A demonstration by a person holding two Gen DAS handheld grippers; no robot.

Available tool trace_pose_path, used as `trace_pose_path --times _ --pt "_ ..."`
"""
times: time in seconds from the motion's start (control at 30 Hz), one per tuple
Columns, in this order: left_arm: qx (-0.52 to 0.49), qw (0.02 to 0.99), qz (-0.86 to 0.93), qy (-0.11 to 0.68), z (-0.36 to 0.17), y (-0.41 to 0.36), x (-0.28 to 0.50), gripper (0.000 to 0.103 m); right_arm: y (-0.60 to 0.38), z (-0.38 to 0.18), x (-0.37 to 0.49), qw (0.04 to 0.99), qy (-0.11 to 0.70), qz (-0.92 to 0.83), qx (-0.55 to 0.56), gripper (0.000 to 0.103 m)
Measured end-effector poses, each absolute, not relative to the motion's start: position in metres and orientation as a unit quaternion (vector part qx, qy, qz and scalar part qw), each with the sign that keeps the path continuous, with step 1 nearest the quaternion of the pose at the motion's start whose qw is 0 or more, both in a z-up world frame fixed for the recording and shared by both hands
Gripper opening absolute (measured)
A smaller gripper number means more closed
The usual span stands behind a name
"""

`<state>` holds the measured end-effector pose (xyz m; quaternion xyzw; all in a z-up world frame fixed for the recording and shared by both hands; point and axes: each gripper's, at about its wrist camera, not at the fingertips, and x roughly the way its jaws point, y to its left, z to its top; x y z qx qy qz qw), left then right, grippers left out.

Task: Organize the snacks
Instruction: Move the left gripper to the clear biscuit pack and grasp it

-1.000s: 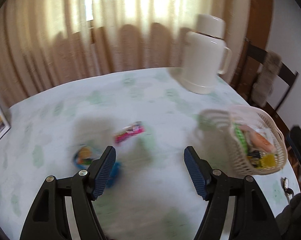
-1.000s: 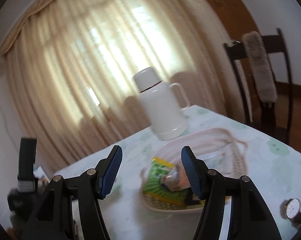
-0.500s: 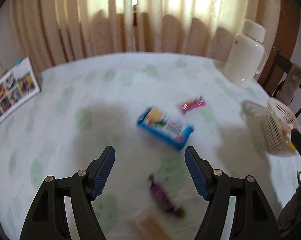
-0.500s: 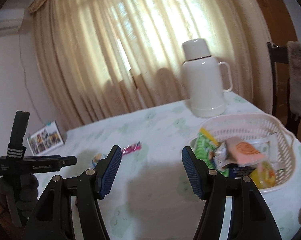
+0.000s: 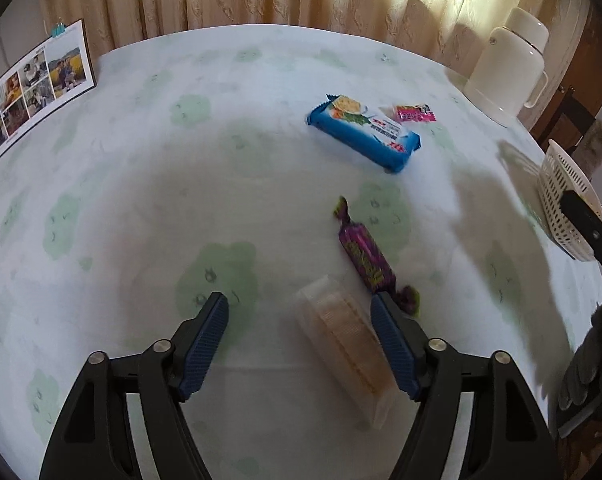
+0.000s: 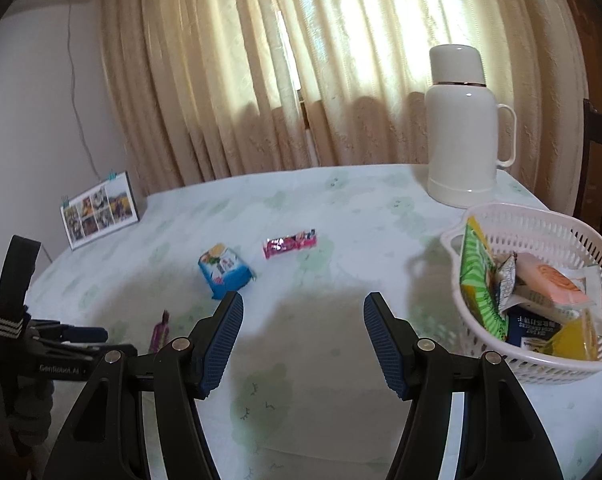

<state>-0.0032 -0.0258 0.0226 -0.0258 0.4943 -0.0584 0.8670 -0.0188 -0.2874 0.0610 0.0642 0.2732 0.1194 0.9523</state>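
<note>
My left gripper (image 5: 299, 312) is open above the table, with a clear pack of tan crackers (image 5: 345, 344) lying between its fingers, close to the right finger. A purple wrapped candy (image 5: 367, 258) lies just beyond. A blue biscuit pack (image 5: 365, 132) and a pink snack bar (image 5: 415, 113) lie farther back. My right gripper (image 6: 303, 312) is open and empty above bare table. The white basket (image 6: 497, 220) to its right holds several snacks. The blue pack (image 6: 225, 270), pink bar (image 6: 289, 244) and purple candy (image 6: 160, 332) show in the right wrist view too.
A cream thermos jug (image 6: 461, 128) stands at the back right behind the basket. A photo calendar (image 6: 99, 208) stands at the table's far left edge. Curtains hang behind the table. A dark chair (image 6: 597, 152) is at the right. The basket's edge (image 5: 561, 200) shows in the left wrist view.
The left gripper has swung left and tilted down over the table, so the cracker pack and purple candy came between its fingers. The right gripper turned left, bringing the loose snacks into view.
</note>
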Motion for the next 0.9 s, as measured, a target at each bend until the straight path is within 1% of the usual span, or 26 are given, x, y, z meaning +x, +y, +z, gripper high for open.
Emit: trace_pose_path --times 0.37,0.43,0.47,0.53,0.6,0.63,0.77,0.87,0.9 --pt "-0.021 0.866 -0.080 0.492 0.021 -0.034 -0.023 0.074 -0.278 0.051 -0.012 0.946 0.297 0.122 0.045 0.064" --pt "-0.009 0.869 -0.075 0.489 0.020 -0.038 -0.024 0.072 -0.276 0.050 -0.011 0.945 0.300 0.124 0.041 0.064" --pt "-0.005 0.870 -0.072 0.488 0.019 -0.038 -0.024 0.070 -0.276 0.050 -0.012 0.945 0.300 0.125 0.039 0.064" --pt "0.000 0.871 -0.075 0.485 0.020 -0.039 -0.025 0.061 -0.275 0.050 -0.012 0.945 0.300 0.126 0.037 0.064" --pt "0.001 0.872 -0.086 0.483 0.021 -0.040 -0.027 0.041 -0.275 0.050 -0.012 0.945 0.301 0.126 0.038 0.064" --pt "0.001 0.871 -0.093 0.482 0.022 -0.040 -0.028 0.037 -0.275 0.049 -0.012 0.944 0.301 0.126 0.039 0.064" --pt "0.001 0.874 -0.100 0.476 0.023 -0.038 -0.028 0.034 -0.275 0.050 -0.012 0.944 0.303 0.127 0.043 0.064" --pt "-0.009 0.878 -0.091 0.470 0.027 -0.029 -0.026 0.027 -0.277 0.049 -0.011 0.942 0.306 0.126 0.049 0.064" --pt "-0.015 0.880 -0.087 0.467 0.029 -0.024 -0.024 0.027 -0.278 0.049 -0.011 0.942 0.306 0.126 0.049 0.064"
